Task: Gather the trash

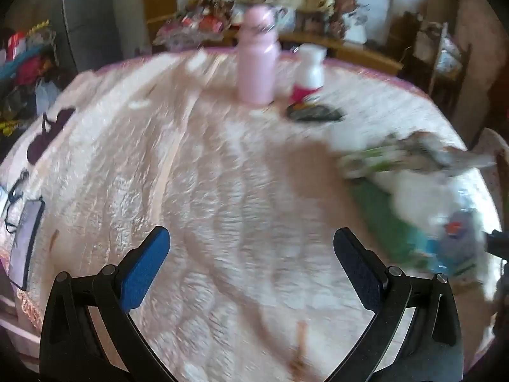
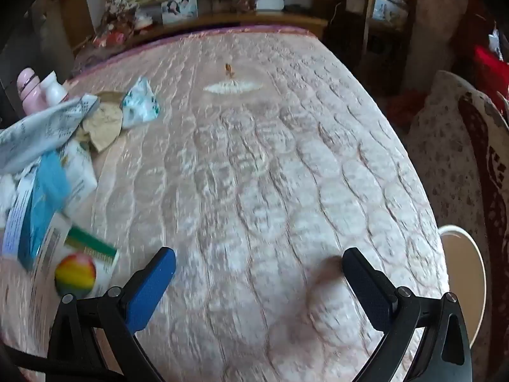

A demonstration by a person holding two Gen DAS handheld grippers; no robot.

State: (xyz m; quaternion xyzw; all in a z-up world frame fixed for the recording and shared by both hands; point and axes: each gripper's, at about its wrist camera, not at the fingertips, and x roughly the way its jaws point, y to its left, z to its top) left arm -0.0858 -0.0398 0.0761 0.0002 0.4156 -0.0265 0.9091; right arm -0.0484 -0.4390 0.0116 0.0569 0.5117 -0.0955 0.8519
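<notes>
Left hand-held gripper [image 1: 251, 251]: fingers apart, empty, over the bed [image 1: 206, 175]. Pink bottle [image 1: 257, 60] and white bottle [image 1: 308, 73] stand beyond. Trash pile [image 2: 54, 165] lies left of right hand-held gripper [image 2: 259, 270], likewise apart, empty.

The right gripper [image 2: 259, 265] hangs over a quilted pink mattress [image 2: 270, 165], fingers spread wide with nothing between them. At the left lies a heap of crumpled paper and wrappers [image 2: 57, 146], a rainbow ball [image 2: 75, 274] just beside it. A pink bottle [image 2: 28, 90] and a white bottle [image 2: 54, 90] stand behind the heap.
</notes>
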